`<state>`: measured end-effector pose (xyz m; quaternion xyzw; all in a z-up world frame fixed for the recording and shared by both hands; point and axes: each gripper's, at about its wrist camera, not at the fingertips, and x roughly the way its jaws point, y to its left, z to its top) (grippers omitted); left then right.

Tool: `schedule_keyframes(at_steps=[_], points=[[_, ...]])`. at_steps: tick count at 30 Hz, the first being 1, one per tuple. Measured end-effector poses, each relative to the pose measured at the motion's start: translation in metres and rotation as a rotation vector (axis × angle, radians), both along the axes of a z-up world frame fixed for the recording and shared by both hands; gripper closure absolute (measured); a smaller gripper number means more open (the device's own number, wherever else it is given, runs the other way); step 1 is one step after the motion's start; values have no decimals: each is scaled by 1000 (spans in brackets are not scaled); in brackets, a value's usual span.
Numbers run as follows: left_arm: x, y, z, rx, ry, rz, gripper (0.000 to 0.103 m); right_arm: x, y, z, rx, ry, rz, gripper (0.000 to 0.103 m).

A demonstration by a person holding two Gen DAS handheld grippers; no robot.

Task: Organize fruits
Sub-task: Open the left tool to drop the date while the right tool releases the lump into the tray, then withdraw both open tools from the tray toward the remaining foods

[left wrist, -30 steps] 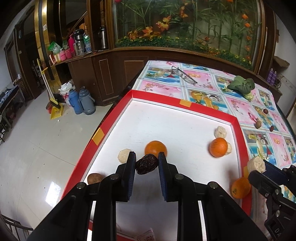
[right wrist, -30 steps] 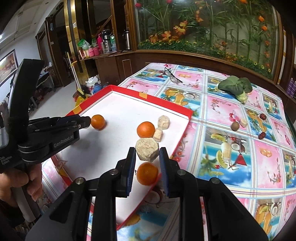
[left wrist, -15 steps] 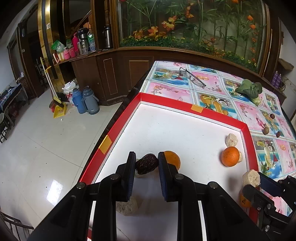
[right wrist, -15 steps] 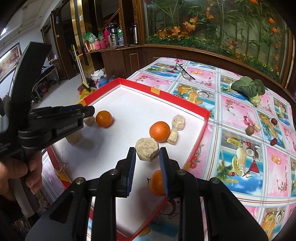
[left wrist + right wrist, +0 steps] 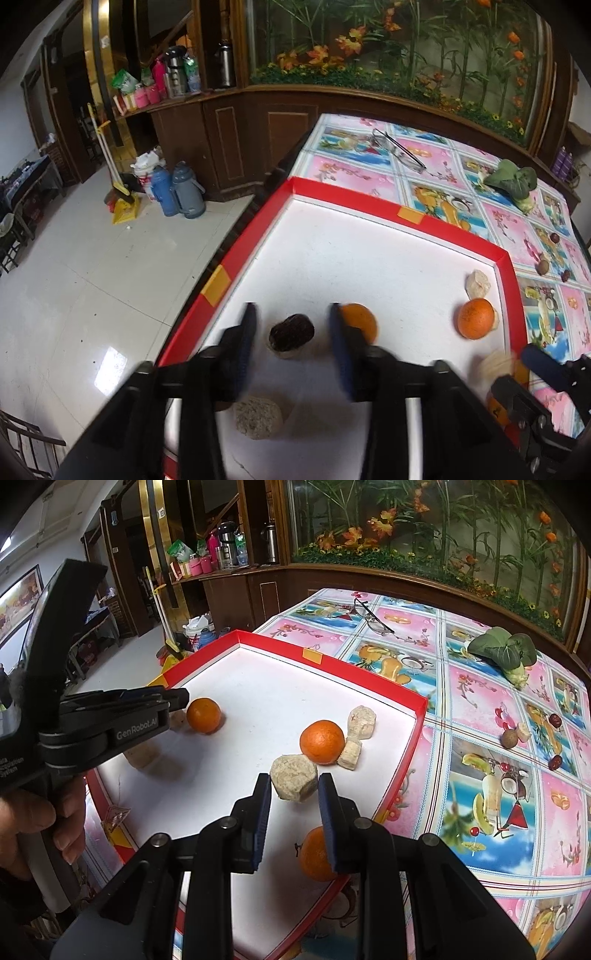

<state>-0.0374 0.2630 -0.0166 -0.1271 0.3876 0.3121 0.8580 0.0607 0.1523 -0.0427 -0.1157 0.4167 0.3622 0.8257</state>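
1. Since a moment ago my left tongs (image 5: 291,332) have just been opening, releasing the dark date (image 5: 291,331); it sits between them, untouched, in the red tray (image 5: 369,201).
2. My right tongs (image 5: 291,790) stay clamped on a beige chunk (image 5: 293,777) over the tray.

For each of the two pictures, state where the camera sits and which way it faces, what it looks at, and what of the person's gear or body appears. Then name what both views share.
Left wrist: on the left gripper, looking down along its open fingers, which have just been opening, at a dark dried fruit in the red-rimmed tray; the right gripper shows at the right.
Right wrist: on the right gripper, gripping a beige chunk; the left gripper and a hand show at the left.
Shared: the tray, oranges, glasses.
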Motion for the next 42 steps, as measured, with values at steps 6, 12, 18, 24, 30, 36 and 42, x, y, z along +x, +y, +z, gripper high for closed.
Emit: schedule_keyframes(at_steps=[6,12,18,24,30,36,42], points=[[-3,-2,7,7,-31,3,26,2,-6,4,3,-22,-27,39],[-6,-2,14,-10,-47,16,24,1,-25,15,23,-51,-60,29],[1,-15,22,-43,-84,-3,23,1,-91,25,32,-71,-179,10],[26,-64,27,-35,-87,-129,23,5,-187,22,4,-39,-390,3],[66,-126,27,-9,-59,-275,23,23,-261,16,50,31,-592,3],[118,-175,17,10,-5,-385,23,67,-261,9,39,17,-576,6],[145,-185,9,7,15,-393,23,132,-246,-11,4,45,-583,19]])
